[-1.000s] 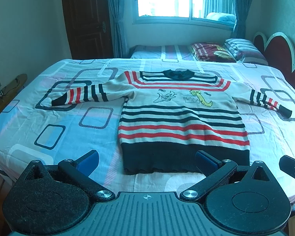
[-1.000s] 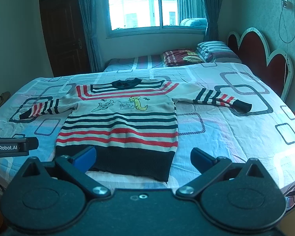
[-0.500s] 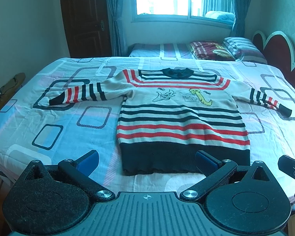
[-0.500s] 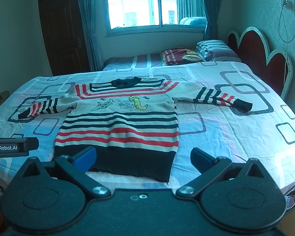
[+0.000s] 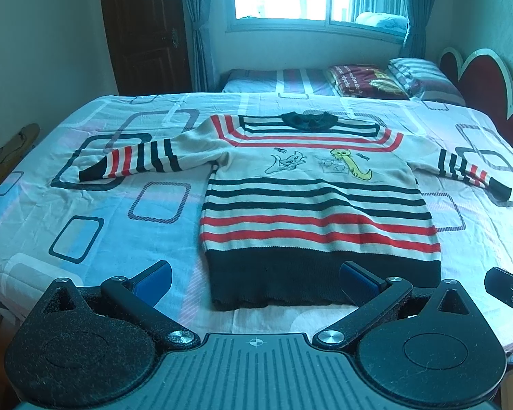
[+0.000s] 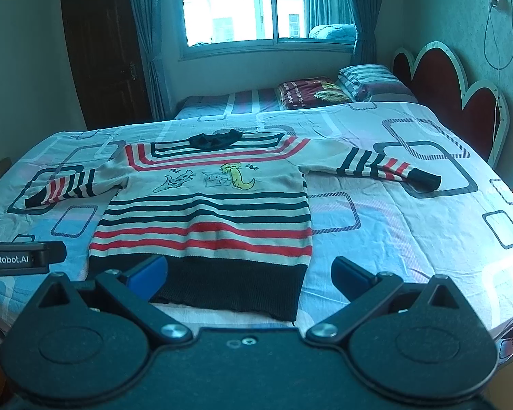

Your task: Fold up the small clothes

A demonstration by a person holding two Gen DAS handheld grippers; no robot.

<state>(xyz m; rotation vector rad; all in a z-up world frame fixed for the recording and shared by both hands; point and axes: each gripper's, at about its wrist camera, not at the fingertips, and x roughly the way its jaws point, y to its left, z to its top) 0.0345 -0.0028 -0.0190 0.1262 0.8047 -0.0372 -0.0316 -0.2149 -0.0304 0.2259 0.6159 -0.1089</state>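
Left wrist view: left gripper [image 5: 254, 275], fingers spread wide, nothing between them, held above the near bed edge; sweater [image 5: 311, 198] laid flat and face up on the bedsheet [image 5: 95, 225], collar toward the window, dark hem [image 5: 321, 282] nearest; left sleeve [image 5: 133, 164] stretched out to the side, cuff well apart from the body; part of the right gripper showing at the right border. Step in hand, as judged: approach for a first fold; best begun at a sleeve cuff or a hem corner, pinching one layer cleanly and lifting low so the knit does not drag or bunch.

Right wrist view: right gripper [image 6: 249, 275], fingers likewise parted and empty, its left pad [image 6: 147, 273] over the hem's left part; right sleeve [image 6: 390, 167] extended toward the headboard [image 6: 458, 92], dark cuff lying on a sheet rectangle; pillows [image 6: 338, 89] beyond, near the window. Edges and room: broad bare sheet on both flanks of the sweater, ample for sleeves to swing inward; hem close to the near mattress edge, so a pull toward the holder risks sliding the garment off.
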